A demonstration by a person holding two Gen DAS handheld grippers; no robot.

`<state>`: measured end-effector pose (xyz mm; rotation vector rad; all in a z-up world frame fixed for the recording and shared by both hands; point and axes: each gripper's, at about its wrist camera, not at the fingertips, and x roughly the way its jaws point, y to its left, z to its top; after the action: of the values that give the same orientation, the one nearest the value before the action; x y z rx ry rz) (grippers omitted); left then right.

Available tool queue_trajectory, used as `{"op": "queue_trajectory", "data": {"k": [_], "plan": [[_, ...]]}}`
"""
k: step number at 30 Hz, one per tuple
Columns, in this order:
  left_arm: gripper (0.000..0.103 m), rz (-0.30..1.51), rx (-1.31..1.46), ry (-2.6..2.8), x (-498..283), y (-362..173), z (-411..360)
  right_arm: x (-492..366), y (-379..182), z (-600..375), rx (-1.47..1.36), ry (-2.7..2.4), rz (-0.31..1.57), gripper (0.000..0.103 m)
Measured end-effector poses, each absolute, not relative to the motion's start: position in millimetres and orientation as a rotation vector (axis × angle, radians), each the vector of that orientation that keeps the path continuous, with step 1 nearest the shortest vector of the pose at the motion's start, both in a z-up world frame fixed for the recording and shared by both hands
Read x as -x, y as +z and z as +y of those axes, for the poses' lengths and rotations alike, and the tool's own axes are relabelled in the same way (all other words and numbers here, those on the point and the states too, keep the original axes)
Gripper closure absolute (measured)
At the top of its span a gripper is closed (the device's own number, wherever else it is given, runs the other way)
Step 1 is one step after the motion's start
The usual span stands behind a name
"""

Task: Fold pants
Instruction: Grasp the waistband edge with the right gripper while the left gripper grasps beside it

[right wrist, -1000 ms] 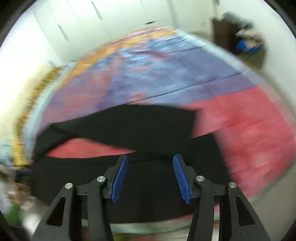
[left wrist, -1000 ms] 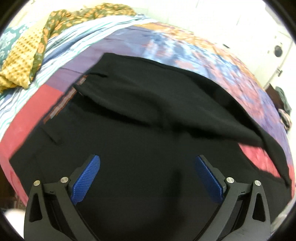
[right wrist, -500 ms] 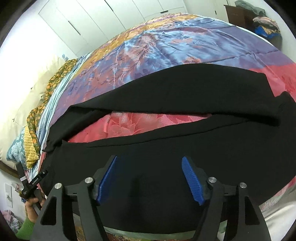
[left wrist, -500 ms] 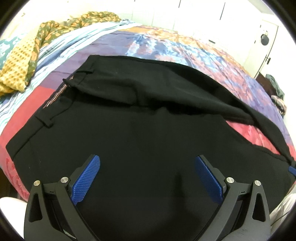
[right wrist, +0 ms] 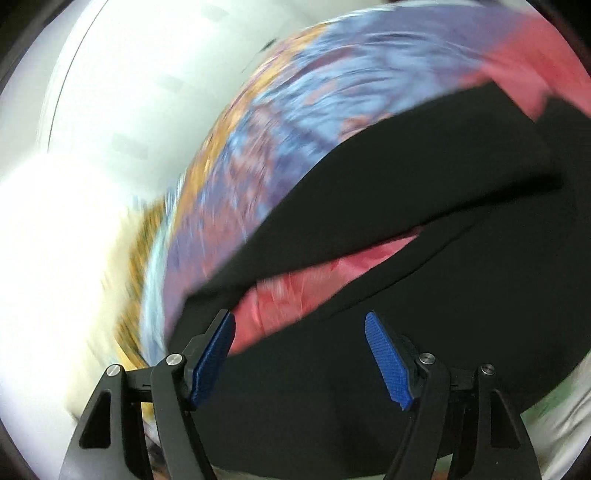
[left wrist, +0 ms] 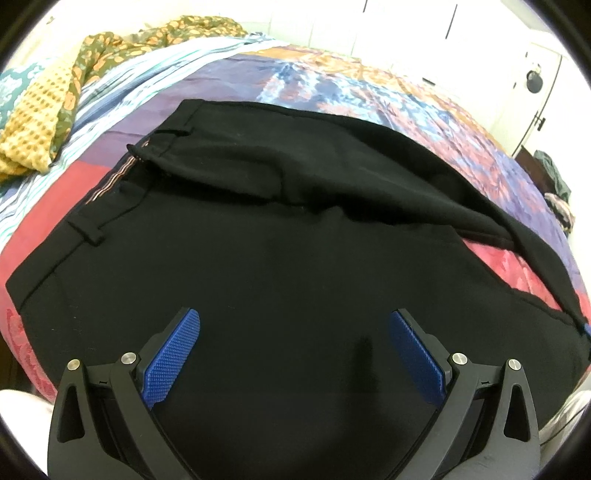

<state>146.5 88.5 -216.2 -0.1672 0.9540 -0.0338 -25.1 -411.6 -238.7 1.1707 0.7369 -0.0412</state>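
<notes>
R gripper (right wrist: 299, 354) w/ blue textured pads: jaws now spread wider than 1 s ago, nothing between them, no cloth pinched. R wrist view has rolled hard vs 0.5 s ago, whole frame smeared, so that hand is mid-swing. L gripper (left wrist: 291, 354): jaws wide apart, empty, view barely changed over the last sec; it hovers over the seat area, not touching afaict.

Black woven dress pants (left wrist: 295, 229) lie flat on the bed, waistband w/ striped inner lining (left wrist: 114, 181) toward the left edge in L view, legs running off to the right. Upper leg isn't stacked on the lower one: they splay, w/ a wedge of bedcover showing between them in both views (right wrist: 295, 291).

My read: both hands have let go, pants laid out but 1st fold (leg onto leg) not squared yet. Early in task. Next prob needs a re-grab of the far leg's edge or hem to pull it over the near leg and close that wedge.

Around: patchwork satin bedcover, red/purple/blue/orange (left wrist: 388, 92); yellow-green patterned cloth bunched (left wrist: 44, 122) at the far-left corner, well apart from pants; white wardrobe doors (left wrist: 406, 33) behind; clothes heap (left wrist: 554, 181) off the bed at right.

Blockers: nothing lies on the pants. Risk is black-on-black, edges hard to pick out, and slick cover may let the fabric slide when dragged.
</notes>
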Motion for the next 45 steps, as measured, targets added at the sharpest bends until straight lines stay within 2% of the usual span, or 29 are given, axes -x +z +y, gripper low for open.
{"op": "queue_trajectory", "data": {"k": [4, 10, 12, 15, 18, 19, 20, 21, 22, 25, 30, 35, 40, 41, 42, 43, 44, 45], "plan": [[0.001, 0.962, 0.141, -0.03, -148, -220, 83, 29, -250, -429, -1.332, -0.055, 0.703, 0.03], [0.001, 0.969, 0.102, -0.025, -148, -223, 77, -1, -273, -442, -1.354, -0.103, 0.676, 0.03], [0.001, 0.971, 0.092, -0.026, -148, -224, 77, -15, -292, -449, -1.398, -0.144, 0.729, 0.031], [0.001, 0.976, 0.085, -0.025, -148, -225, 77, -27, -290, -458, -1.302, -0.22, 0.735, 0.037], [0.001, 0.988, 0.061, -0.018, -149, -228, 74, -28, -288, -475, -1.255, -0.35, 0.684, 0.038], [0.001, 0.994, 0.049, -0.014, -149, -228, 72, -30, -289, -478, -1.24, -0.365, 0.68, 0.047], [0.001, 1.006, 0.044, -0.015, -150, -227, 71, -33, -287, -481, -1.188, -0.395, 0.703, 0.069], [0.001, 1.028, 0.046, -0.024, -150, -224, 70, -34, -285, -483, -1.138, -0.423, 0.726, 0.086], [0.001, 1.043, 0.065, -0.053, -152, -217, 68, -36, -278, -483, -1.074, -0.439, 0.743, 0.097], [0.001, 1.02, 0.188, -0.156, -169, -182, 72, -37, -232, -473, -0.861, -0.366, 0.716, 0.098], [0.001, 1.022, 0.435, -0.318, -271, -144, 72, -26, -151, -446, -0.637, -0.177, 0.636, 0.098], [0.001, 1.167, 0.528, -0.261, -381, -172, 57, 3, -97, -420, -0.546, -0.041, 0.552, 0.098], [0.002, 1.288, 0.517, -0.19, -414, -201, 43, 42, -66, -399, -0.503, 0.062, 0.479, 0.098], [0.011, 1.291, 0.518, -0.178, -413, -204, 42, 50, -62, -398, -0.499, 0.082, 0.469, 0.098], [0.04, 1.294, 0.528, -0.168, -410, -207, 41, 56, -59, -397, -0.493, 0.097, 0.46, 0.098], [0.065, 1.305, 0.557, -0.172, -407, -212, 41, 64, -59, -397, -0.496, 0.11, 0.455, 0.098], [0.098, 1.316, 0.597, -0.184, -404, -215, 43, 67, -58, -399, -0.506, 0.118, 0.454, 0.098], [0.099, 1.297, 0.625, -0.17, -397, -210, 48, 67, -61, -403, -0.512, 0.119, 0.462, 0.098]]}}
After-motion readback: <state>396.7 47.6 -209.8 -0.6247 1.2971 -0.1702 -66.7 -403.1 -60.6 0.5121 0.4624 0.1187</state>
